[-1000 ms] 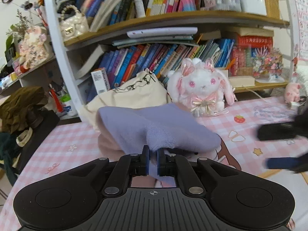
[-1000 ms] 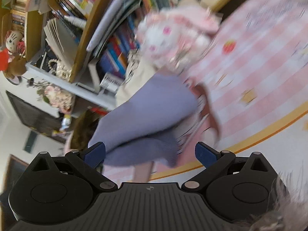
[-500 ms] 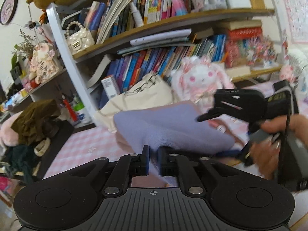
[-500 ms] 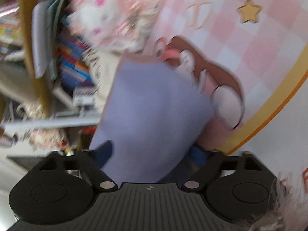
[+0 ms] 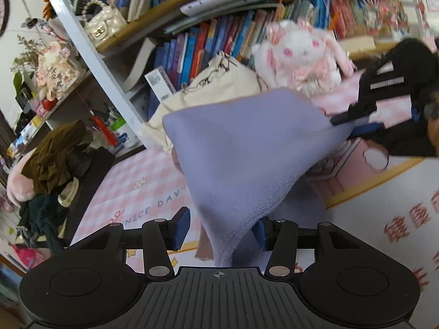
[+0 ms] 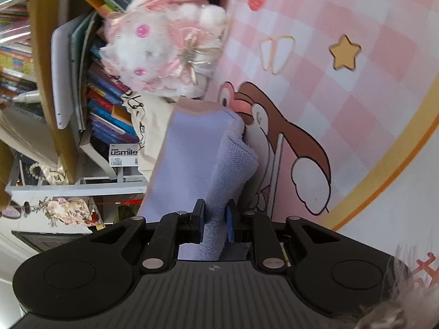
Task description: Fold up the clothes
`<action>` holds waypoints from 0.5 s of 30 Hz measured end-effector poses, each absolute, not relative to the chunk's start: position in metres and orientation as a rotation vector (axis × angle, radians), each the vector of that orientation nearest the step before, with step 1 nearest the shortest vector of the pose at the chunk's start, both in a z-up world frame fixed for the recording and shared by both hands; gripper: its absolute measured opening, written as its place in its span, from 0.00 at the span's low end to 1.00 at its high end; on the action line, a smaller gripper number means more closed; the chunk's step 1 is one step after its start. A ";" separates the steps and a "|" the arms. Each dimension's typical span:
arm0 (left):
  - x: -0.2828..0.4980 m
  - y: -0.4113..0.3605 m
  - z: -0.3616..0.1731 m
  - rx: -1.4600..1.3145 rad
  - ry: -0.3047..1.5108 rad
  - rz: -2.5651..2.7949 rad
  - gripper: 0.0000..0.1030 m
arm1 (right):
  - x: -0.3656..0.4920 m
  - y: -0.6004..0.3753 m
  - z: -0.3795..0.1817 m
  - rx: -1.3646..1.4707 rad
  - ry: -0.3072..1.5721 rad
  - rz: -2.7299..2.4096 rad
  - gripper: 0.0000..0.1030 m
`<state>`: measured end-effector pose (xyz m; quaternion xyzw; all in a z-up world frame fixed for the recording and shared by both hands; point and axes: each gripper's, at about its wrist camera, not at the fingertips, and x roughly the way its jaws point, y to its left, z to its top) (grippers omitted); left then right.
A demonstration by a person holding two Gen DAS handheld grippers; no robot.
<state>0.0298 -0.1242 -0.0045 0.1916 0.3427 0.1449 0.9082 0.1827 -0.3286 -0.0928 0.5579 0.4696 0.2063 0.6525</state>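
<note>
Pink checked mat (image 6: 356,87) spreads before a crowded bookshelf (image 5: 192,41).

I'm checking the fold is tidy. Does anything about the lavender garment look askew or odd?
Yes. The lavender garment is not flat: it is stretched in a slanted sheet. The right gripper pinches a bunched edge; the left gripper, its jaws just opening, has cloth hanging loose between its fingers.

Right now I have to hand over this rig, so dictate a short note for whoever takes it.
Left tongs: just opened, pads clear of the lilac garment, whose edge hangs between them.
Right tongs: just closed, shut on a bunched fold of the same garment.
Garment sits partly lifted over the pink checked mat, in front of the plush rabbit.
Done: hold passed to the right.
Left: finish the fold and lay it flat.
</note>
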 end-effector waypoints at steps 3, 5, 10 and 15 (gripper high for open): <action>0.027 -0.124 -0.014 0.416 0.722 0.274 0.33 | 0.186 -0.327 -0.095 1.263 1.085 0.480 0.17; 0.024 -0.124 -0.010 0.405 0.713 0.251 0.18 | 0.188 -0.329 -0.090 1.249 1.065 0.518 0.13; 0.014 -0.135 0.026 0.369 0.619 0.137 0.06 | 0.195 -0.348 -0.043 1.167 0.879 0.654 0.11; 0.003 -0.158 0.097 0.323 0.405 -0.024 0.05 | 0.211 -0.378 0.047 1.143 0.581 0.809 0.10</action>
